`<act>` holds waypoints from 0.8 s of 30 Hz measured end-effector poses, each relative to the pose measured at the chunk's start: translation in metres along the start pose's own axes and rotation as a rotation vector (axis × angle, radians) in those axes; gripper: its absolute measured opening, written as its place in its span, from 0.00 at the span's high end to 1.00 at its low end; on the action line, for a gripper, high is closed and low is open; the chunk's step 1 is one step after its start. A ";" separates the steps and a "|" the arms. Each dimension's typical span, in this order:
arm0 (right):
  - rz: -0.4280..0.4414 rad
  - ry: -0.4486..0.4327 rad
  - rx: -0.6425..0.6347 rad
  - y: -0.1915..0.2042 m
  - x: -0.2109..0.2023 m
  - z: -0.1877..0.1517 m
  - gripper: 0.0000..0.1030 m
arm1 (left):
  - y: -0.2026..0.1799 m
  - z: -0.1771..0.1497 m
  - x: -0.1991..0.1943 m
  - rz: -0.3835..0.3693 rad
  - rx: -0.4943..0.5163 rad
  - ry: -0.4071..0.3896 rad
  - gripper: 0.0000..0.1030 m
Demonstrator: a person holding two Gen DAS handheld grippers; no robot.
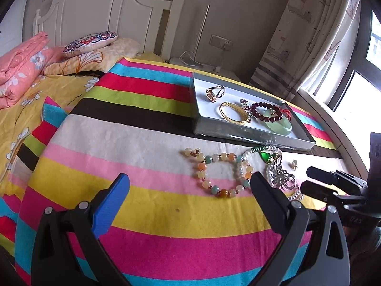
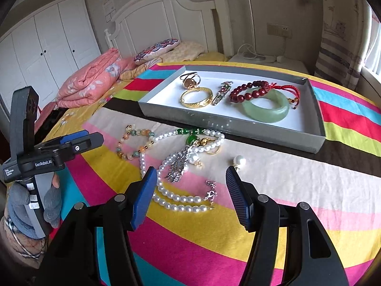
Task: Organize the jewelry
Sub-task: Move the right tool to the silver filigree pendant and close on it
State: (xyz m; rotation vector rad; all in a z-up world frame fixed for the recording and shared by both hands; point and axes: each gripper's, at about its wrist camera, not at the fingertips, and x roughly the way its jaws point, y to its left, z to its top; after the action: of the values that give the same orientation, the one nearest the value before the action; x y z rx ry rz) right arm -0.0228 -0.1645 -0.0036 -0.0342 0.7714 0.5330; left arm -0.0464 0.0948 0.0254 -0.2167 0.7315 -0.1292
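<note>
A grey tray on the striped cloth holds a gold bangle, a gold ring piece, a dark red bead bracelet and a green jade bangle. In front of the tray lie a multicolour bead bracelet, a pearl necklace with a green pendant, a silver brooch and a single pearl. My left gripper is open just short of the bead bracelet. My right gripper stands open over the pearl necklace, its pads clear of it.
The striped cloth covers a bed. A folded pink quilt and pillows lie toward the white headboard. A nightstand and a window are beyond the tray. A gloved hand holds the left gripper's handle.
</note>
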 end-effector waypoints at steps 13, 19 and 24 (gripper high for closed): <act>0.028 0.085 0.031 0.013 0.027 0.005 0.70 | -0.031 -0.010 0.000 -0.175 0.178 0.055 0.02; 0.011 0.090 0.019 0.018 0.034 0.006 0.80 | -0.036 -0.013 0.003 -0.179 0.204 0.073 0.02; -0.006 0.069 0.001 0.019 0.031 0.003 0.84 | -0.040 -0.014 0.005 -0.171 0.224 0.085 0.03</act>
State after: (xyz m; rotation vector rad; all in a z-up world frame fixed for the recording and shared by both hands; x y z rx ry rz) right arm -0.0112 -0.1333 -0.0197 -0.0545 0.8386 0.5280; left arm -0.0538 0.0532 0.0217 -0.0594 0.7759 -0.3833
